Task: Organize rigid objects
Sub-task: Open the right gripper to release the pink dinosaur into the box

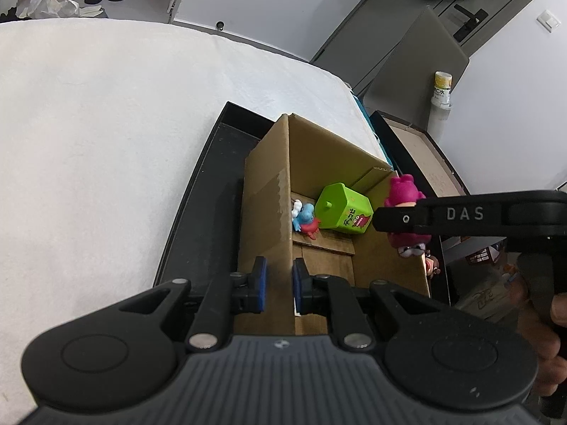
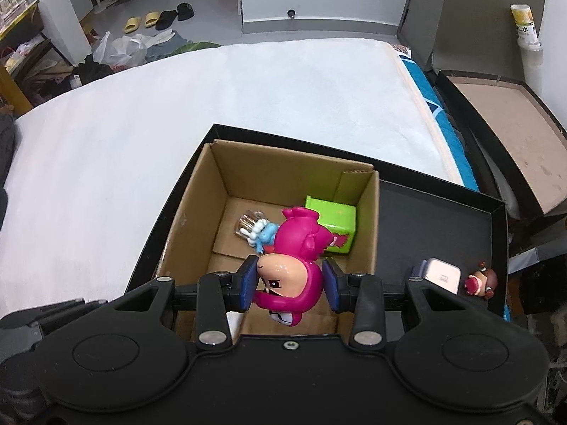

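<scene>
- Your right fingers [image 2: 288, 281] are clenched on the pink figurine [image 2: 294, 248]; both blue pads [image 2: 248, 281] press its head from either side, and it hangs upside down over the open cardboard box [image 2: 198, 209].
- Your left fingers [image 1: 280, 283] are clenched on the near wall of the cardboard box [image 1: 265, 191], one pad [image 1: 260, 281] outside, the other inside.
- The box stands inside a black tray [image 2: 439, 219] on the white bed [image 2: 141, 124].
- On the box floor lie a green cube-shaped toy [image 2: 335, 221] and, just beside it, a small blue figure [image 2: 267, 235].
- In the tray, outside the box, note a white case [image 2: 441, 276] and a small brown-haired figurine [image 2: 482, 279], near each other.
</scene>
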### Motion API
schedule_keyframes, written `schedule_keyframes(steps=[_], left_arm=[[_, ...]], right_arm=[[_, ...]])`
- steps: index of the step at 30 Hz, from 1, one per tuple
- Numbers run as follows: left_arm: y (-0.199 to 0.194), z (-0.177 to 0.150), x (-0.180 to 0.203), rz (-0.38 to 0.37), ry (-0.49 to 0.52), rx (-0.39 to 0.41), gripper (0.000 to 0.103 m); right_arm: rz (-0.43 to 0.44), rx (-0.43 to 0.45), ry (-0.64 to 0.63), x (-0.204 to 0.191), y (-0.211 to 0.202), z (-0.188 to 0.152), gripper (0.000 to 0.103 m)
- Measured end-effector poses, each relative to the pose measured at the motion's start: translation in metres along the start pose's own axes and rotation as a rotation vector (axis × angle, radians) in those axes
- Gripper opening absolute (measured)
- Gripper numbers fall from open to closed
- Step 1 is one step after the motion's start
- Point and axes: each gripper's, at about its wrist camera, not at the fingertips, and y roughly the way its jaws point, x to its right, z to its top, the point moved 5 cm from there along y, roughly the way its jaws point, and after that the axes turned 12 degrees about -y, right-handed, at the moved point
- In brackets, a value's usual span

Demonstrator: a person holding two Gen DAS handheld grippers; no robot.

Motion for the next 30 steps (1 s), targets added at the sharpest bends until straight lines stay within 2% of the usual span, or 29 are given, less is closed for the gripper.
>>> schedule_keyframes(steps=[2, 6, 19, 24, 30], left_arm=[[0.0, 0.0, 0.0, 0.0, -0.002, 0.0, 0.014], [0.0, 0.0, 0.002, 0.003, 0.008, 0.003, 0.014], [-0.001, -0.001, 0.003, 0.017, 0.012, 0.007, 0.013], [-0.001, -0.001, 0.002, 0.017, 0.016, 0.008, 0.013], [-0.001, 0.0, 0.002, 0.017, 0.016, 0.008, 0.013]], right_arm=[[-0.015, 0.004, -0.01, -0.002, 0.0, 0.001, 0.044], [-0.014, 0.017, -0.025, -0.002, -0.009, 0.0, 0.045], [-0.056, 0.038, -0.003, 0.033, -0.048, -0.015, 0.056], [-0.07, 0.041, 0.002, 0.043, -0.056, -0.021, 0.058], [-0.097, 0.049, 0.025, 0.06, -0.063, -0.03, 0.065]])
